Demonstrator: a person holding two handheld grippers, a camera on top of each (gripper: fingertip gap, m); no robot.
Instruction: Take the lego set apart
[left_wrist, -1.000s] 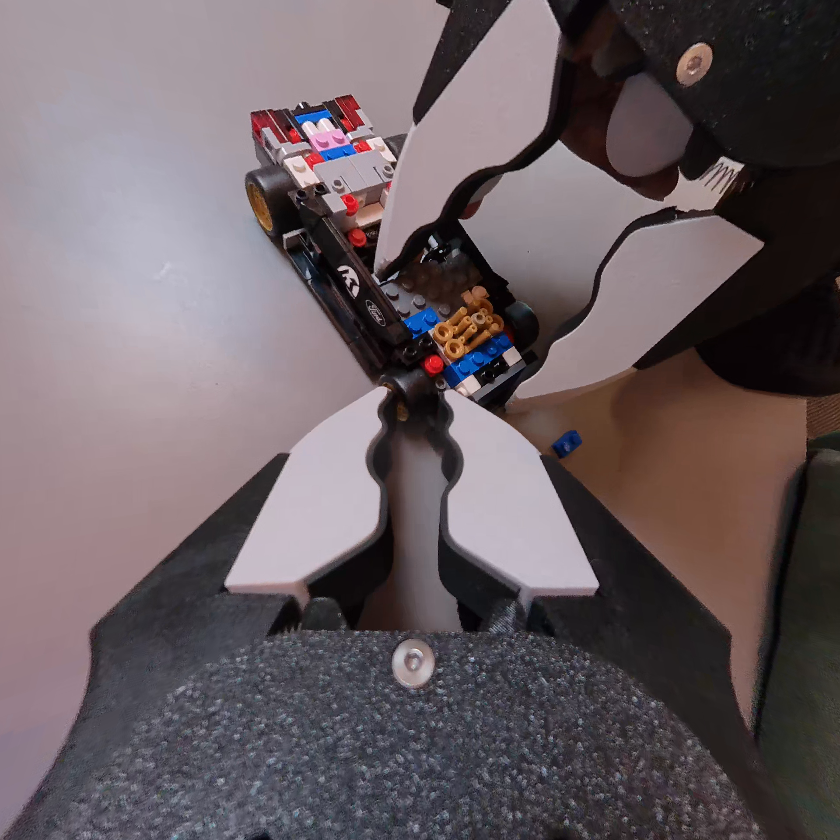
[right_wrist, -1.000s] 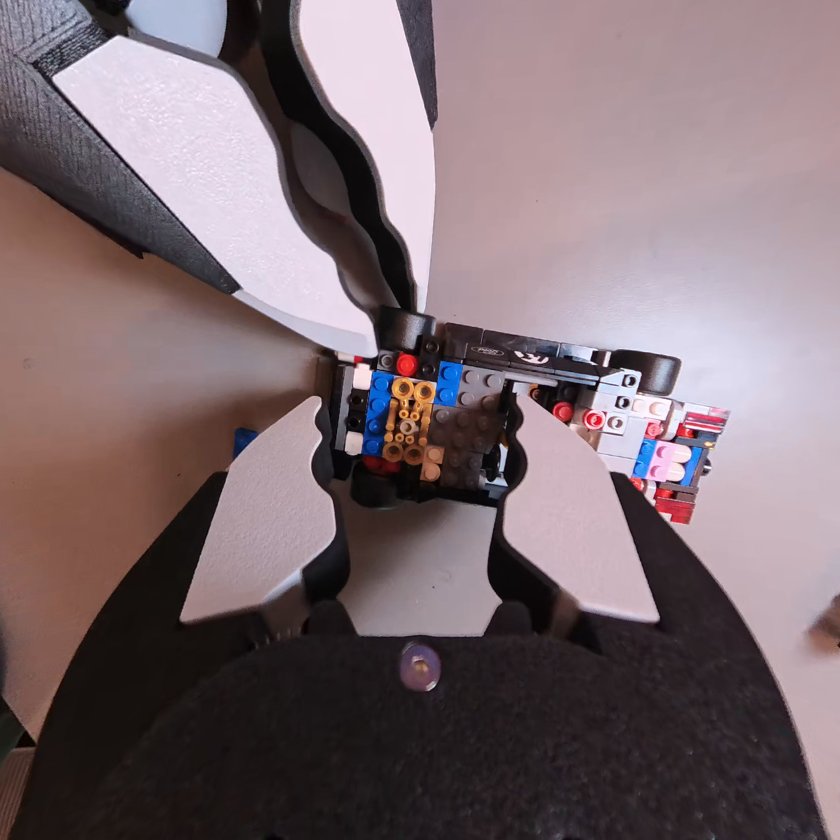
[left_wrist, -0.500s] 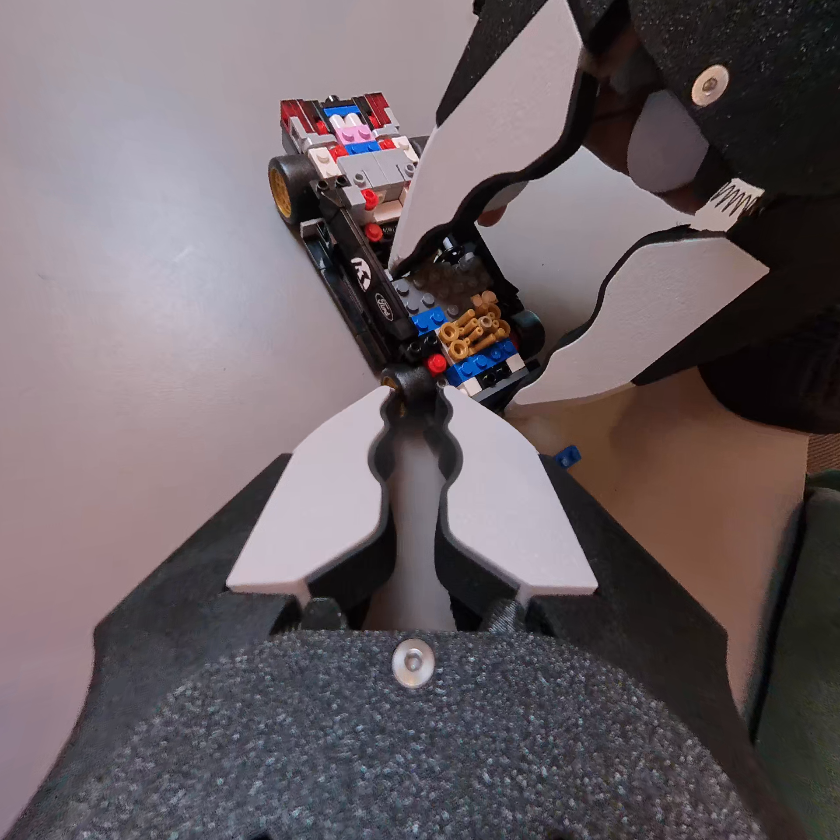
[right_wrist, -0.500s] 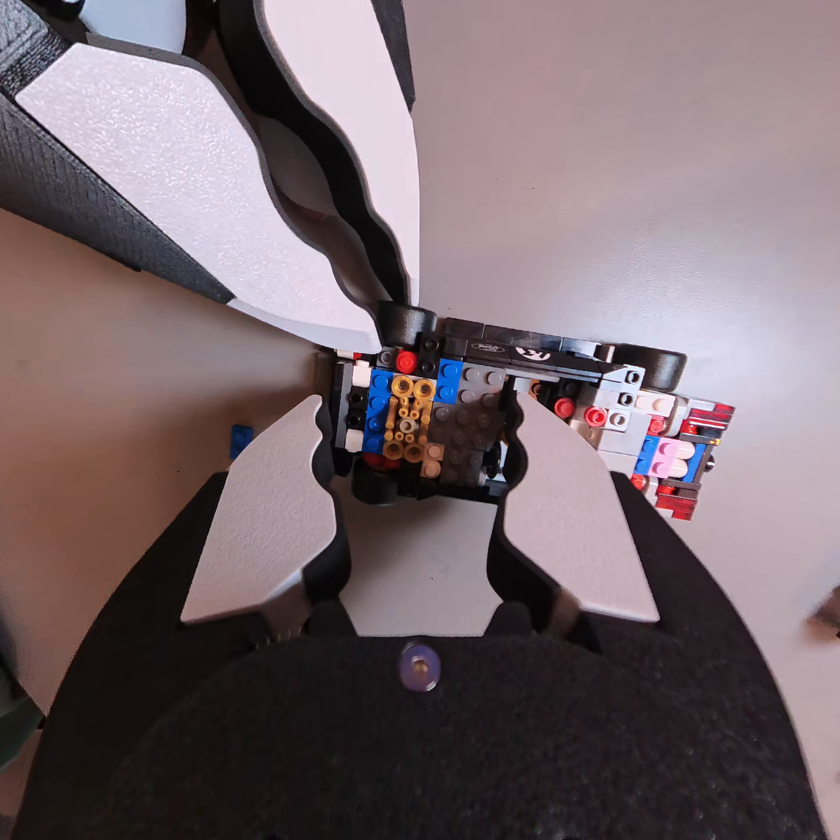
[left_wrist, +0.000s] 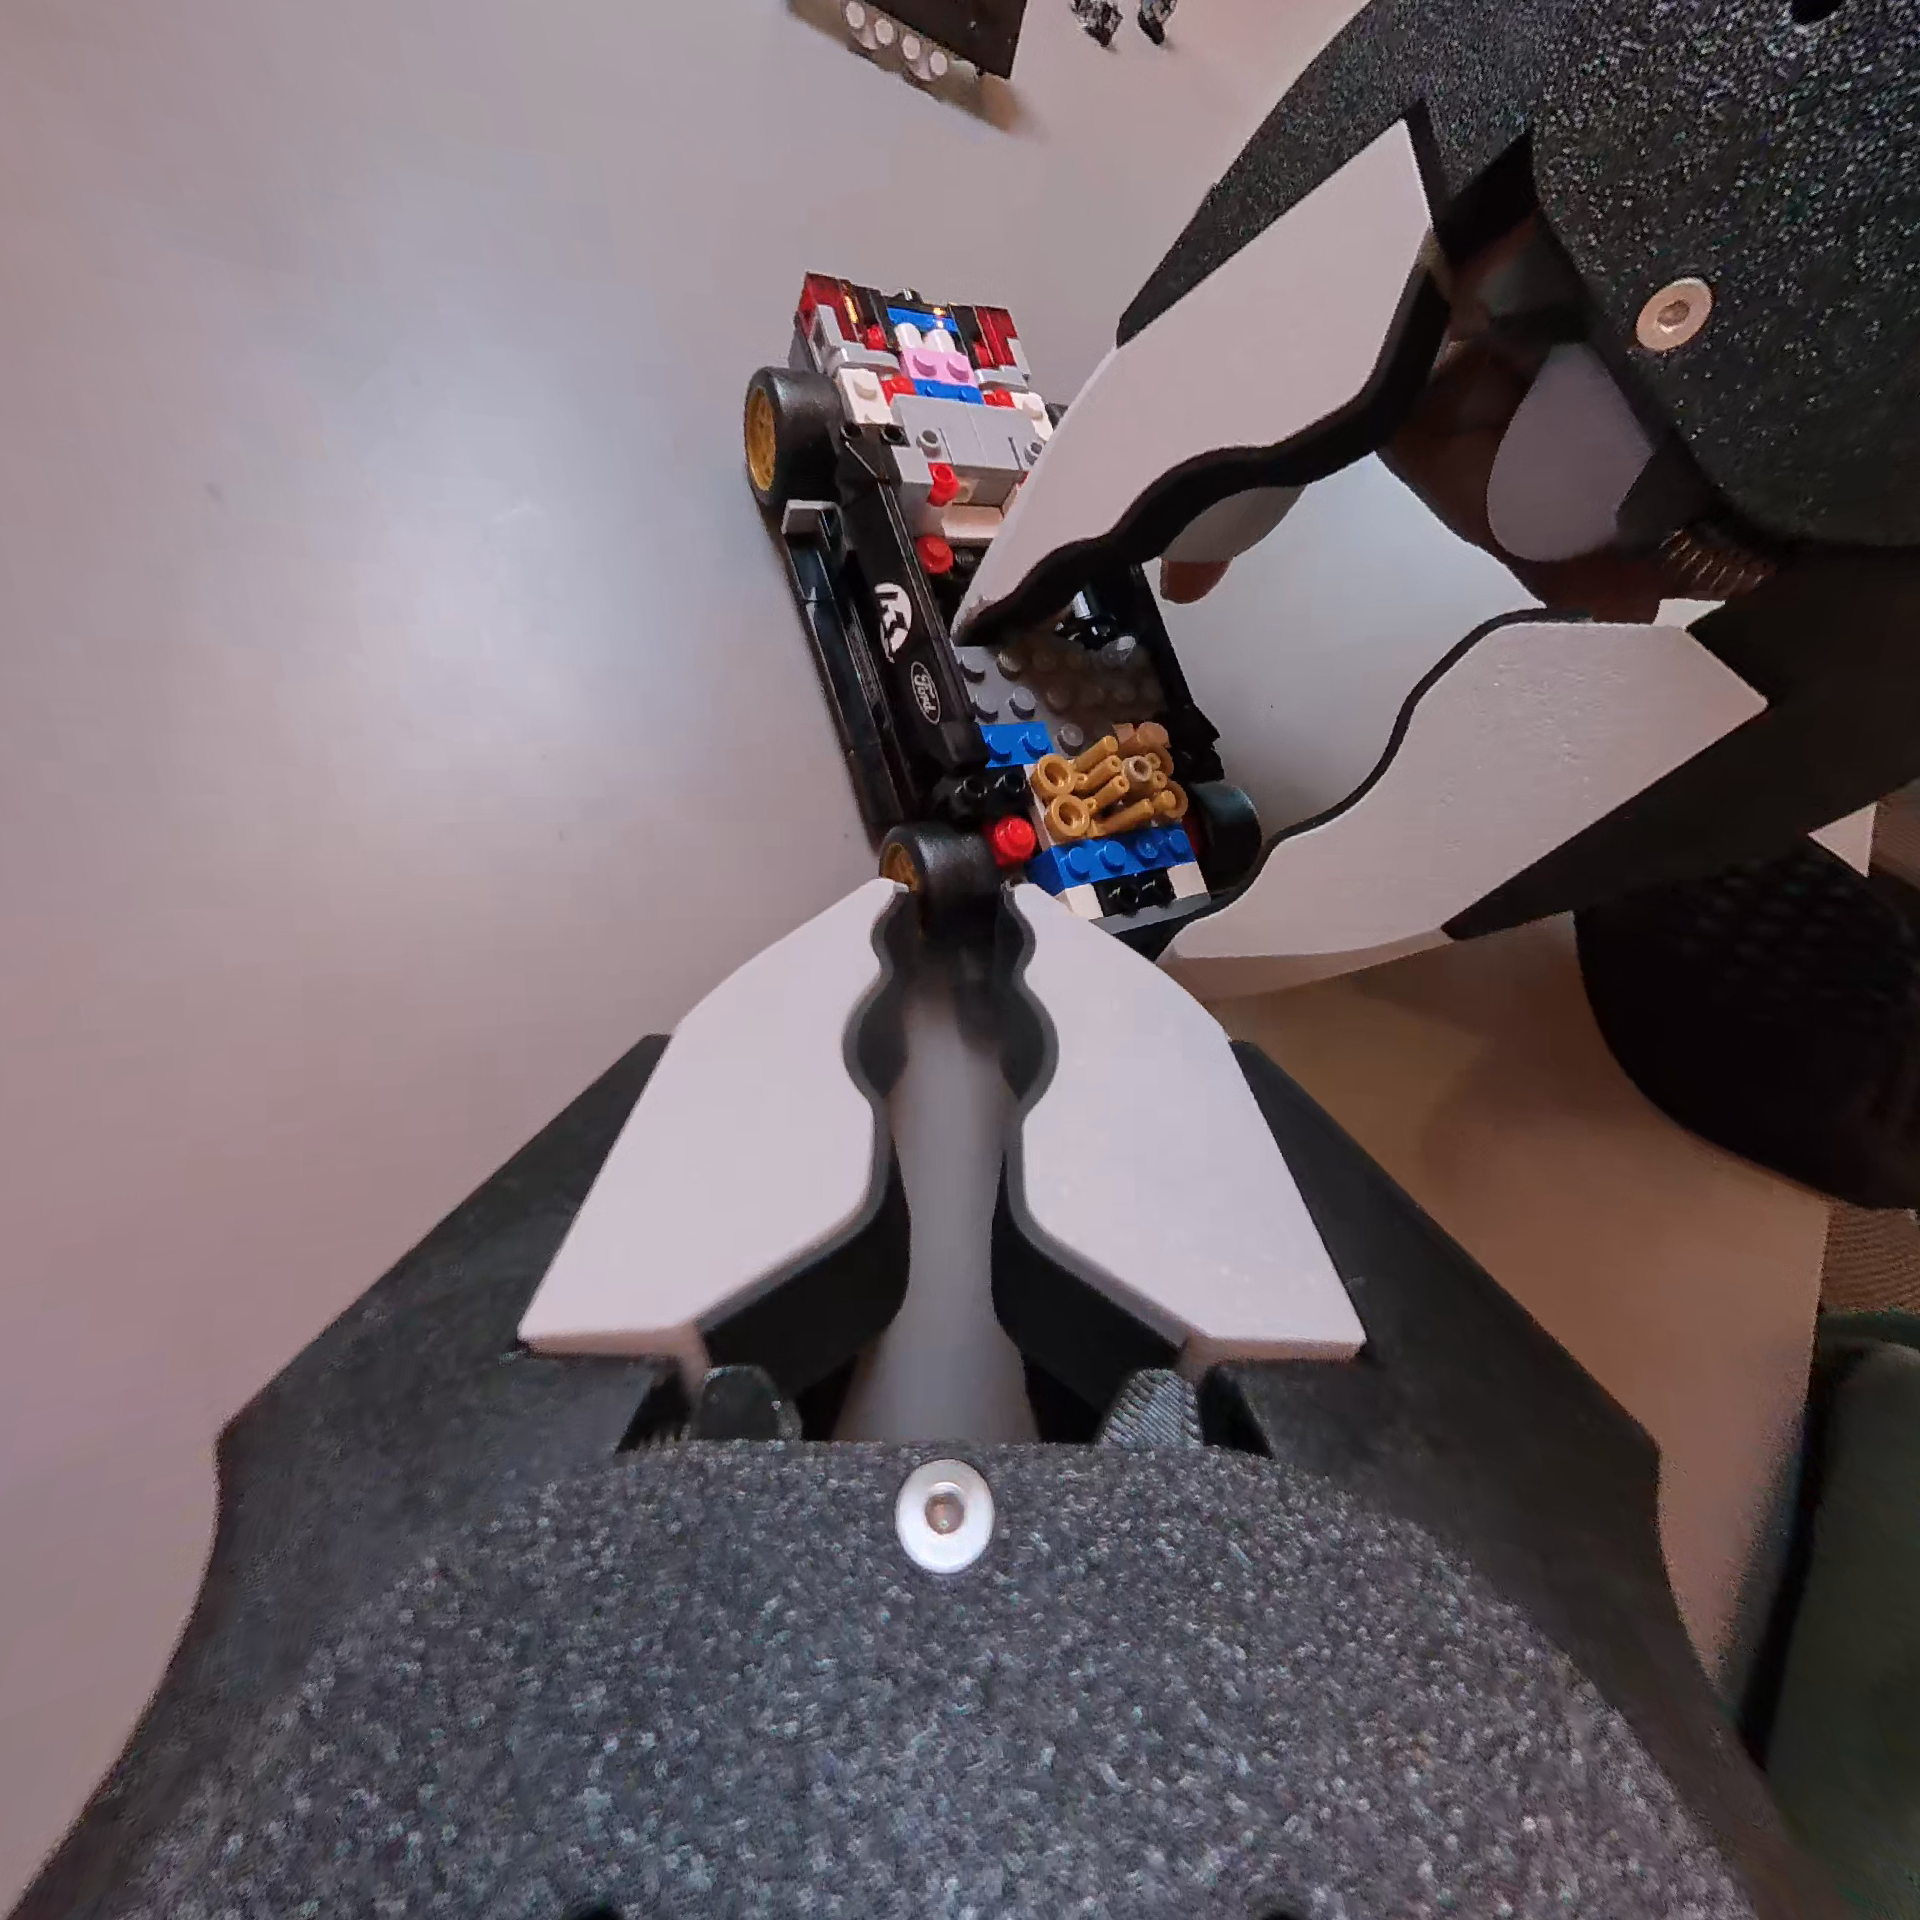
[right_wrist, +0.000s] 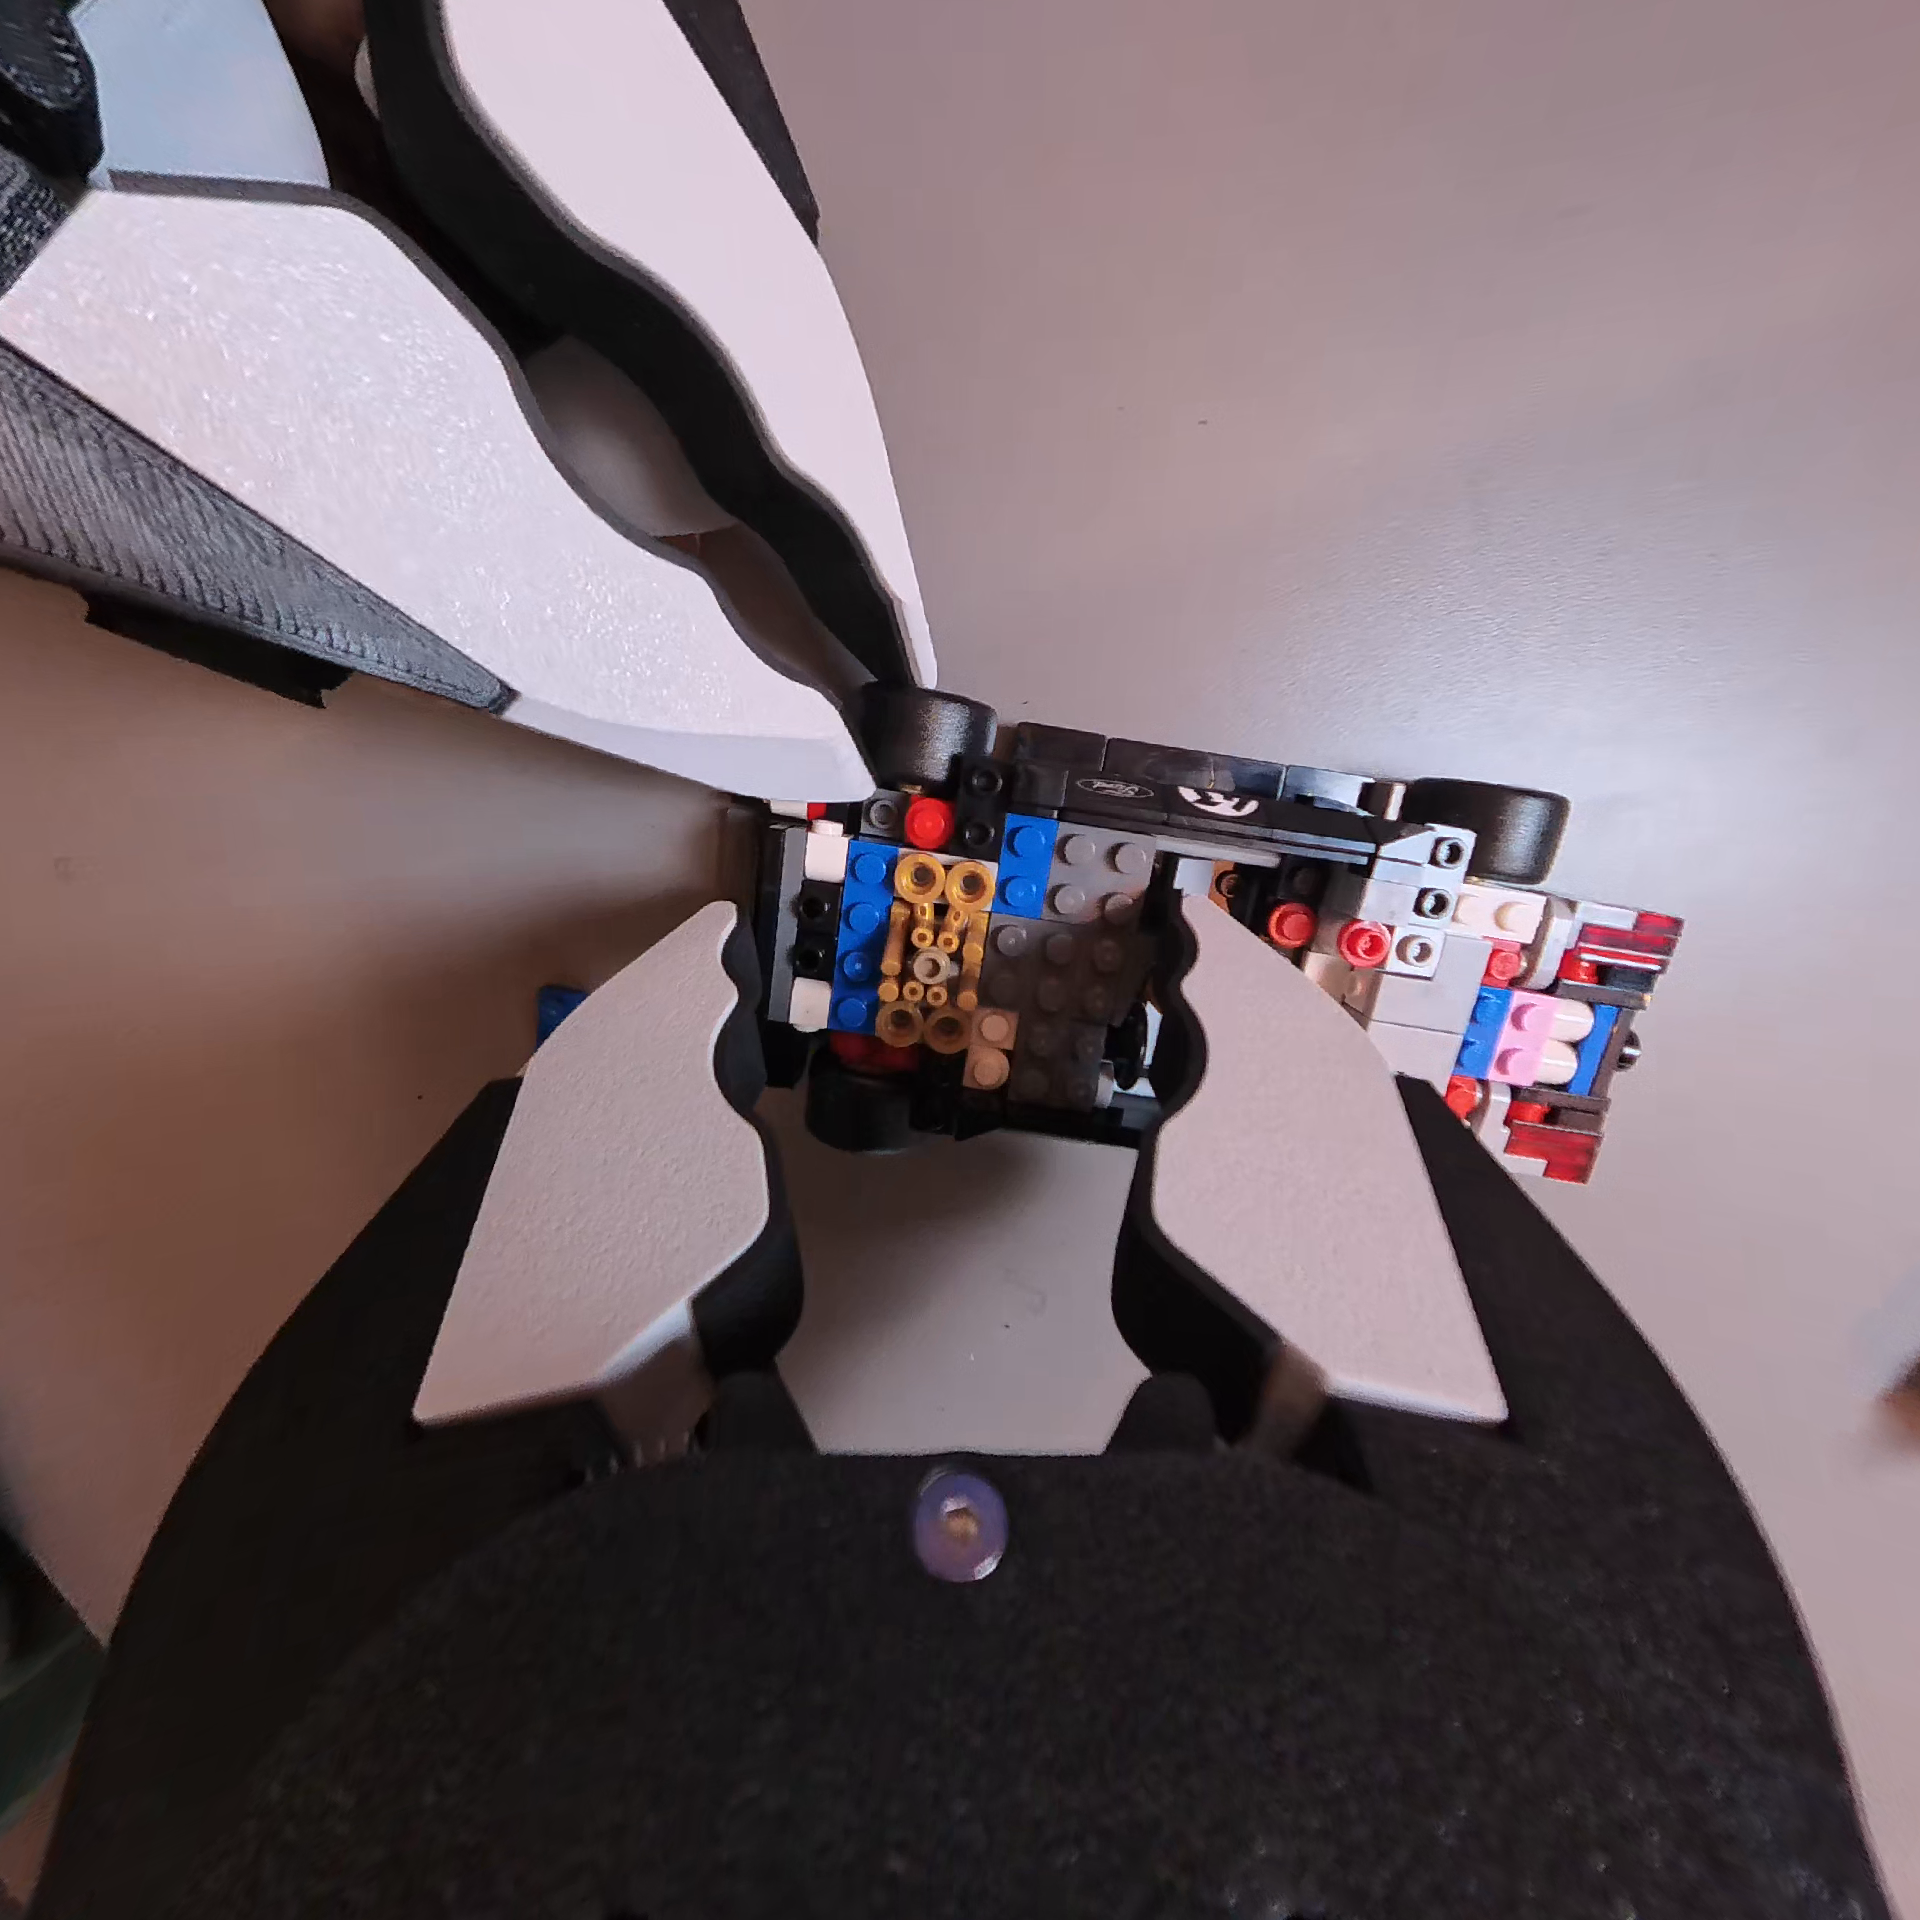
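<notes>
Bricks still make up most of the toy car (right_wrist: 1091, 935), which sits on the pale table (left_wrist: 364, 520); it is a long way from being in bits. The roof is gone, so the studs inside show: blue ones, grey ones, and a little gold engine (right_wrist: 930, 961) near the back. Three black wheels are plain to see, and the red and pink nose end is whole. A few loose dark pieces (left_wrist: 914, 36) lie far off at the top of the table, and one tiny blue brick (right_wrist: 558, 1013) lies just beside the back of the car; so some work looks done, but most is left.

The left claw (left_wrist: 951, 904) is squeezed narrow on the back wheel (left_wrist: 940, 868), pinching the black tyre at its tips. The right claw (right_wrist: 961, 987) is spread wide around the back half of the car; one finger sits at the back end and the other pokes into the middle, touching the bricks there, so it seems to hold the body steady. I think the wheel is the next piece to come off; a gentle pull should do it, or the whole car may slide.
</notes>
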